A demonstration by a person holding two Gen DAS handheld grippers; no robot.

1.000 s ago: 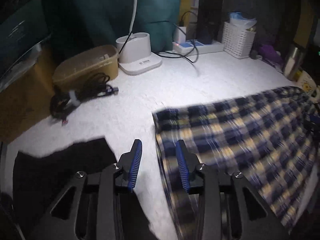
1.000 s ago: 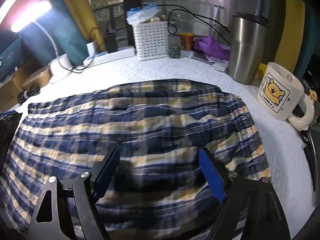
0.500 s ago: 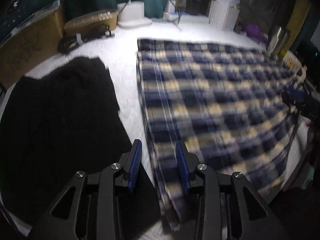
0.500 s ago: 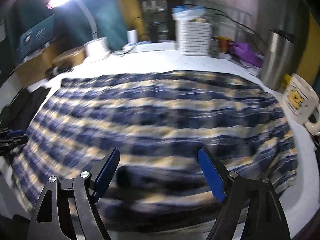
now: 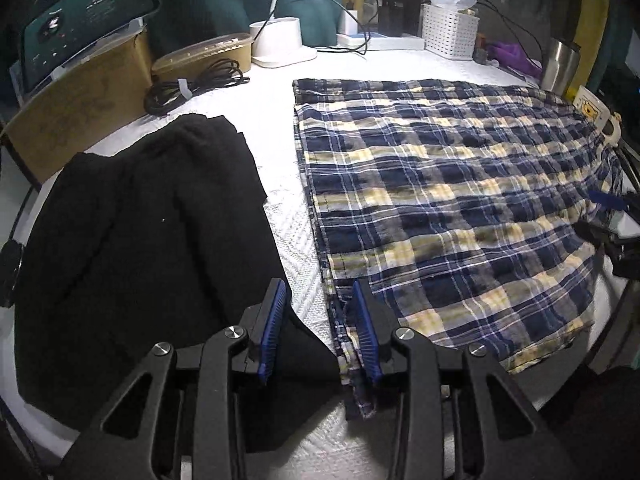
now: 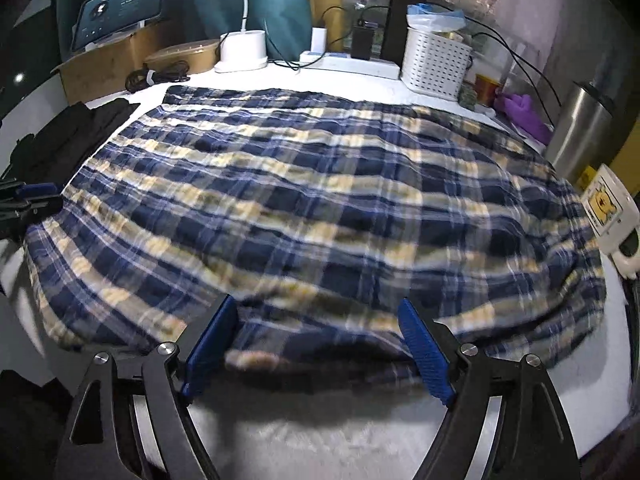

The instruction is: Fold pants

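Dim, fisheye-warped edges; right view blurred, perhaps from motion.

A black garment (image 5: 136,248) is seen at the left of the left wrist view. A coiled black cable (image 5: 188,86) and a brown lidded container (image 5: 204,54) are placed at the upper left. A white basket (image 6: 436,60), a steel tumbler (image 6: 580,128) and a white mug (image 6: 610,210) are found at the right.

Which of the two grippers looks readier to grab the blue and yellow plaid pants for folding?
Left. The left gripper already straddles a hem corner of the plaid pants. The right gripper gapes wide before a bulky edge.
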